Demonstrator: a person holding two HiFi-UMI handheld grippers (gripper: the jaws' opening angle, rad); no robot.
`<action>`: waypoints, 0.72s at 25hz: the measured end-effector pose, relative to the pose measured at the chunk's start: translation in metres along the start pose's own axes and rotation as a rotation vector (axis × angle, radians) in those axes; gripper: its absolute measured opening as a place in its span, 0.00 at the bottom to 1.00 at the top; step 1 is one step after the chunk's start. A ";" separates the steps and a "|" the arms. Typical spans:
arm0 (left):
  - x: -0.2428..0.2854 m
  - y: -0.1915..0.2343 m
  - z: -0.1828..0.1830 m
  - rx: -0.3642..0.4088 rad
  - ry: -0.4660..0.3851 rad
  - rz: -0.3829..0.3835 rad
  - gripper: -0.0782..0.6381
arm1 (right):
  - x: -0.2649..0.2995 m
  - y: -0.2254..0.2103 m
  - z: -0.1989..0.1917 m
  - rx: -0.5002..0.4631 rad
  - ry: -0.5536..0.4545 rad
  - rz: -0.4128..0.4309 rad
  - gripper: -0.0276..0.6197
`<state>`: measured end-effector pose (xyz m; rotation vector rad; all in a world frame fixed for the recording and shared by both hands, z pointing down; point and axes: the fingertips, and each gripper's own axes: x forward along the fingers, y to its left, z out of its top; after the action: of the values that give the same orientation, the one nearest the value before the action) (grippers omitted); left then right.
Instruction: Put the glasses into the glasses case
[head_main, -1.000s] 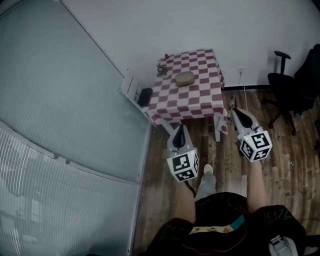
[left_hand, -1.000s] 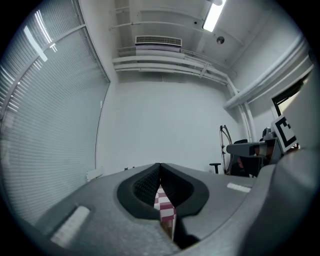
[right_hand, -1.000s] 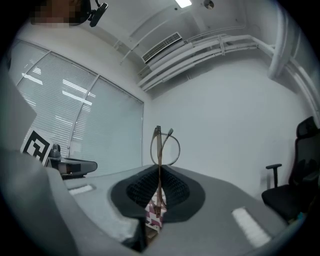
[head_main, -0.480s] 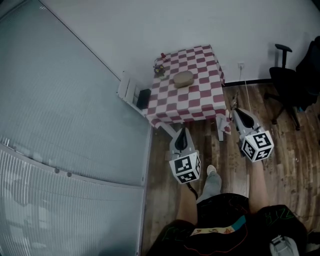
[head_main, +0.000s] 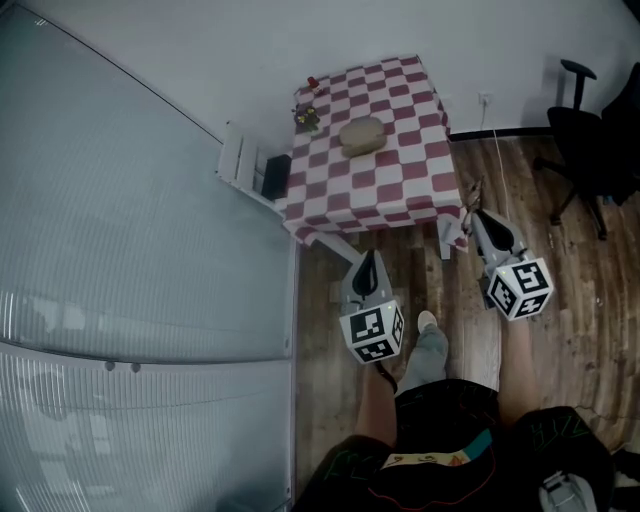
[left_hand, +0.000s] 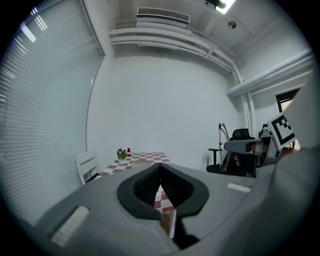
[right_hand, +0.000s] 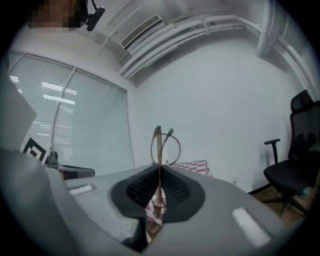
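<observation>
A table with a red-and-white checked cloth (head_main: 395, 175) stands against the far wall. The beige glasses case (head_main: 361, 135) lies closed near the table's middle, and shows small in the left gripper view (left_hand: 140, 163). My right gripper (right_hand: 159, 170) is shut on thin-framed glasses (right_hand: 159, 142), which stick up edge-on from between its jaws. In the head view that gripper (head_main: 471, 214) hangs just off the table's near right corner. My left gripper (head_main: 369, 256) is below the table's near edge, over the floor. It is shut (left_hand: 160, 167) with nothing in it.
A small plant (head_main: 305, 117) and a red bottle (head_main: 312, 83) sit at the table's far left corner. A white slatted chair (head_main: 236, 163) with a black object (head_main: 275, 177) stands to the table's left. A black office chair (head_main: 590, 130) stands at the right, and blinds line the left wall.
The table has come closer and shifted up-left in the head view as I walk toward it. Both grippers keep their poses, and the glasses stay held.
</observation>
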<state>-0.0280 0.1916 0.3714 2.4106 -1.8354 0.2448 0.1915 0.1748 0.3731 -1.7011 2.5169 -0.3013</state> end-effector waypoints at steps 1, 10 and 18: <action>0.006 0.002 -0.003 -0.004 0.008 -0.003 0.12 | 0.006 -0.002 -0.004 0.004 0.008 -0.003 0.07; 0.052 0.031 -0.020 -0.064 0.054 0.008 0.12 | 0.061 -0.008 -0.023 0.008 0.076 -0.002 0.07; 0.093 0.062 -0.032 -0.124 0.086 0.019 0.12 | 0.111 -0.009 -0.030 -0.016 0.124 0.008 0.07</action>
<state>-0.0654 0.0926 0.4199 2.2652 -1.7818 0.2248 0.1525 0.0724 0.4083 -1.7287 2.6192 -0.3989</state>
